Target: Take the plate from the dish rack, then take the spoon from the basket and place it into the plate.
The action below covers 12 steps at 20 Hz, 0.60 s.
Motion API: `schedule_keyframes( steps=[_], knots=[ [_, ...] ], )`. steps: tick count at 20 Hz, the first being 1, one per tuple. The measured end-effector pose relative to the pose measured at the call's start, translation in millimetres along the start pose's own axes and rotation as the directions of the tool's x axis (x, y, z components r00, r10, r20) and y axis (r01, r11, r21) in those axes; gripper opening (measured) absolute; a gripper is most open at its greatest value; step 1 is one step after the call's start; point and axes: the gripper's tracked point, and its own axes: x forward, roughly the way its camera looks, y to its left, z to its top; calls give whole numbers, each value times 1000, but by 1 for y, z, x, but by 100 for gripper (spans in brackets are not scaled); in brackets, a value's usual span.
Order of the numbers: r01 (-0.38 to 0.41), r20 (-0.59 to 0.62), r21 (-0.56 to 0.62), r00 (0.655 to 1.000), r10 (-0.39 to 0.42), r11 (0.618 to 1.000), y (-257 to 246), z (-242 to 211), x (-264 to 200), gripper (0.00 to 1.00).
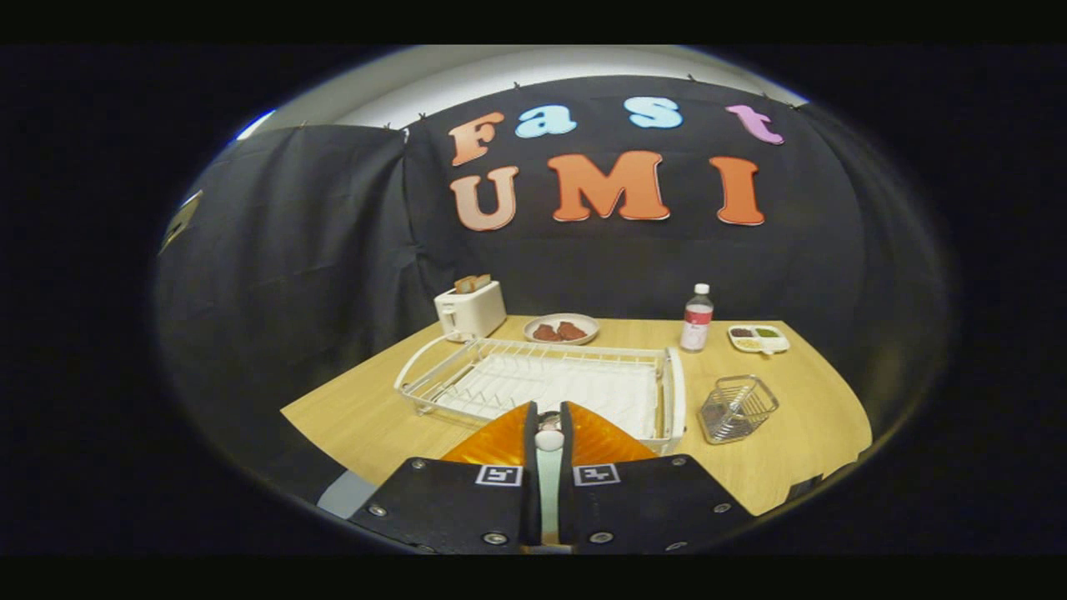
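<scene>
Claw (548, 408): clenched. My 2 fingers stand close together with only a narrow slot between them, and the spoon (548, 500) sits in that slot, gripped from both sides. Its pale handle runs back along the slot toward me; a small rounded white end shows just at the fingertips.

Plate (610, 442): orange, lying directly under and just ahead of my fingertips, showing on both sides of them. It is out of the dish rack (467, 367) and sits at that rack's near edge. Whether the spoon touches the plate cannot be determined.

Dish rack: white wire, on the wooden table (800, 450), just beyond the plate.

Basket (738, 408): small wire one, tilted, on the table right of the rack and apart from it. Its contents are too small to make out.

Far side of the table, beyond the rack, left to right: 1 white toaster (471, 312) with toast in its slots, 1 dish of brown food (561, 329), 1 bottle (697, 317) standing upright, 1 divided tray (758, 338).
</scene>
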Motion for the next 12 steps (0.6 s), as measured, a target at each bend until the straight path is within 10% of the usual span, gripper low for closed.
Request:
schedule_keyframes(
  steps=[12],
  knots=[
    [-152,-63,-39,987,149,988,36,-26,-1,8]
  ],
)
